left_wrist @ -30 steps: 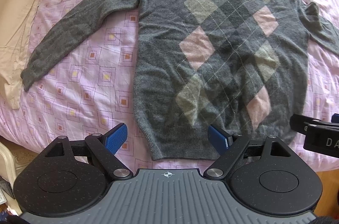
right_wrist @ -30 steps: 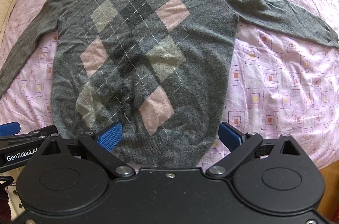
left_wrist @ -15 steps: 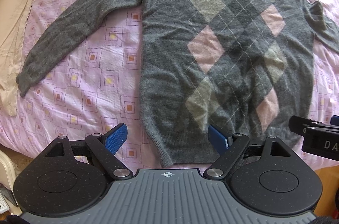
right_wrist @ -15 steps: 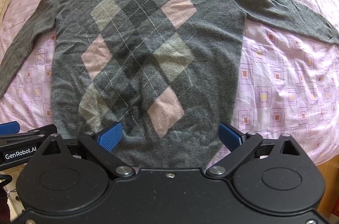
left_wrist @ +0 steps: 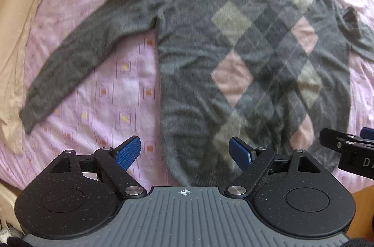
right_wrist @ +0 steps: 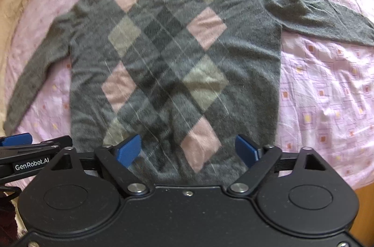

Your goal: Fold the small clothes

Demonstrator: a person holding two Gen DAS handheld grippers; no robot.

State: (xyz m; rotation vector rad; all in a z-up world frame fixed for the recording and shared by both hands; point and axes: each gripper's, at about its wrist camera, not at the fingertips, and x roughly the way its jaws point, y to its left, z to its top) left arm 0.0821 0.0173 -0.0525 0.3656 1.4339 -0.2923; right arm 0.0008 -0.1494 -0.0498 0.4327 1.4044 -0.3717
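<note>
A grey argyle sweater point(left_wrist: 245, 65) with pink and beige diamonds lies flat, front up, on the pink bedsheet point(left_wrist: 112, 83); its sleeves spread out to both sides. My left gripper point(left_wrist: 184, 150) stands open above the sweater's lower left hem corner, nothing between its blue pads. In the right wrist view the same sweater point(right_wrist: 177, 65) fills the middle, and my right gripper point(right_wrist: 188, 150) stands open over the hem's middle and right part. The left sleeve point(left_wrist: 77, 65) runs down to the left; the right sleeve point(right_wrist: 322, 18) reaches to the right, bunched near the shoulder.
A beige quilt point(left_wrist: 14, 20) lies along the bed's left side. The bed's near edge point(right_wrist: 327, 177) runs just beyond my grippers, with wooden floor point(right_wrist: 364, 212) at lower right. The other gripper shows at each view's side edge point(left_wrist: 346, 151).
Both grippers have moved closer to the hem and shifted left relative to the sweater, so it sits further right in each view. Both stay open. The sweater has not moved.
</note>
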